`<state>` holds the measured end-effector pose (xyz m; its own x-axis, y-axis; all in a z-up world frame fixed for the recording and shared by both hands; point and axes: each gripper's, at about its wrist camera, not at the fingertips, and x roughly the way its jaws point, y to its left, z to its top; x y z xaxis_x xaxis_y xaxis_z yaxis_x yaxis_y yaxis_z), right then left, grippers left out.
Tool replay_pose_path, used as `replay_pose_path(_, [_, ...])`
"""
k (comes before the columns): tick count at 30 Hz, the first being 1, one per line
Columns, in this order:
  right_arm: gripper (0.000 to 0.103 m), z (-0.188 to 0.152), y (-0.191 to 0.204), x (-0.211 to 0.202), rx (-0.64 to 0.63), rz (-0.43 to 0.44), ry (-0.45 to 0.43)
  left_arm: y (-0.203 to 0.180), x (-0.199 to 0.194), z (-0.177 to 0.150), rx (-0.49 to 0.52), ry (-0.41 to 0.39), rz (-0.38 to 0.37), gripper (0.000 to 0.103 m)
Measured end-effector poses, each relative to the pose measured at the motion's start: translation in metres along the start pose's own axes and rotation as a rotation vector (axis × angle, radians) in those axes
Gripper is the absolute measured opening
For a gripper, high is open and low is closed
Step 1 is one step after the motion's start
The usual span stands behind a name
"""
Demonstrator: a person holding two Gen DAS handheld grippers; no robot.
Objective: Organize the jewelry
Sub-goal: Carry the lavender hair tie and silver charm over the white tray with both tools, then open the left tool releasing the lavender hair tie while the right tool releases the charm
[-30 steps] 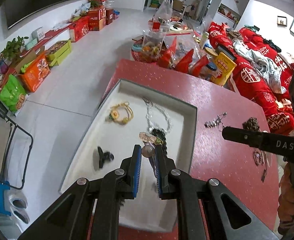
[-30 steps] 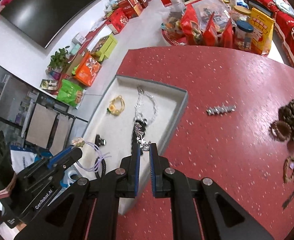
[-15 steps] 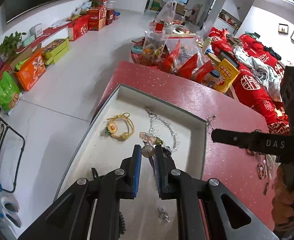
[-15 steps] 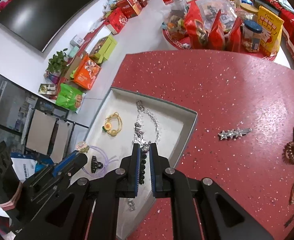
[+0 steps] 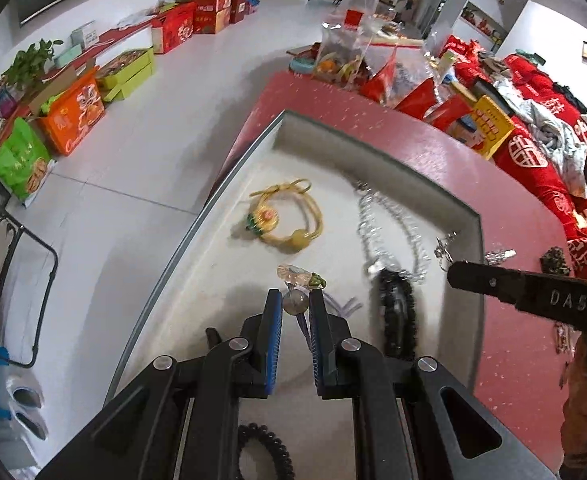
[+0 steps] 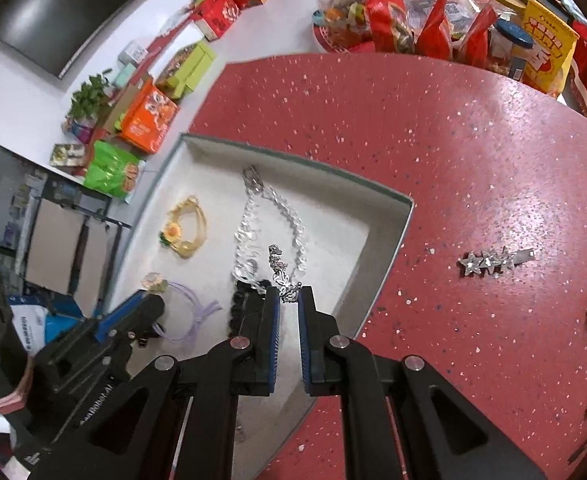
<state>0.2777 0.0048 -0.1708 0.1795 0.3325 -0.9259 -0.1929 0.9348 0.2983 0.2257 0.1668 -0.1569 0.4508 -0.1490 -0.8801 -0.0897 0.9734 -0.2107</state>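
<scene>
Both tongs clamp jewelry above the white tray

The left tongs (image 5: 295, 307) pinch a clear bead on a lilac cord bracelet (image 5: 298, 276); the right tongs (image 6: 289, 296) are nearly closed on a small silver chain (image 6: 280, 270). Both hang over the tray (image 6: 393, 240), where a yellow bracelet (image 5: 289, 220), crystal necklace (image 6: 253, 224) and black bead strand (image 5: 397, 312) lie. A star hair clip (image 6: 493, 260) rests on the red table (image 6: 453, 140).

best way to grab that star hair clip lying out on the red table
Grip the star hair clip across its narrow width near the middle, coming straight down from above. It lies flat and alone on the red table, outside the white tray, a long thin bar with stars at one end and a plain tip at the other. Jaws set crosswise to its length should span it easily.
</scene>
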Motion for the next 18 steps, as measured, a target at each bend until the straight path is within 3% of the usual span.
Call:
replay_pose_path(9, [0.010, -0.006, 0.004, 0.025, -0.030, -0.044, 0.056, -0.004, 0.015, -0.009, 0.045, 0.043, 0.087, 0.015])
replay_pose_path(18, [0.010, -0.006, 0.008, 0.027, -0.053, -0.060, 0.049, -0.012, 0.016, -0.008, 0.081, 0.065, 0.139, 0.016])
